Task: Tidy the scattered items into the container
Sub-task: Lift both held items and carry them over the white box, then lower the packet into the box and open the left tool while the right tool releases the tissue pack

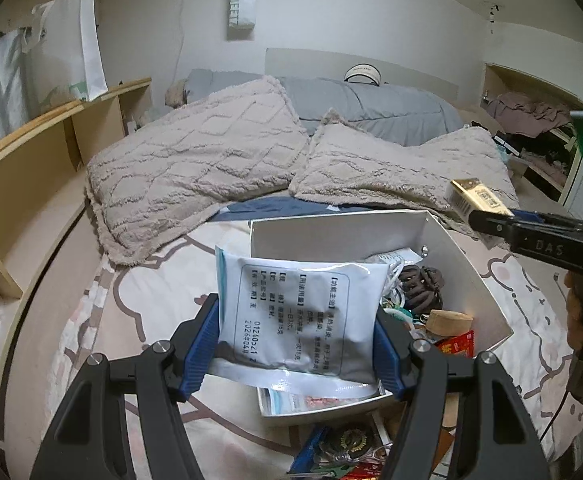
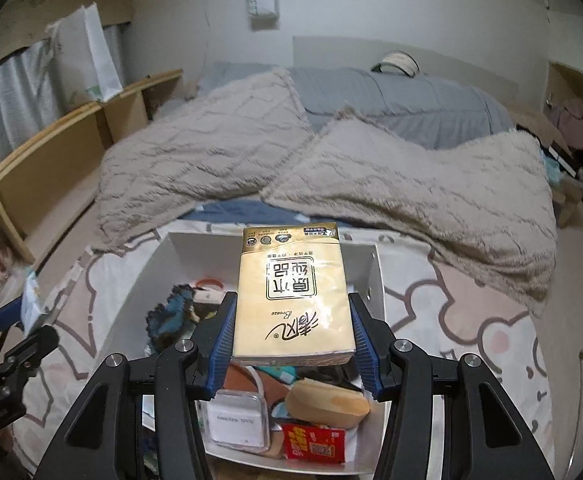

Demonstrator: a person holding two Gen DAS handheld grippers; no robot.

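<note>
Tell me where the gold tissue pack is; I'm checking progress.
The gold tissue pack is clamped in the right gripper, held above the white storage box on the bed.

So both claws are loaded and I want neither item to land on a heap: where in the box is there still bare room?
Bare floor of the white box shows only along its far wall, beyond the blue knitted piece. The near end is crowded: clear case, red packet, tan wedge. The tissue pack and white pouch suit that far strip.
</note>
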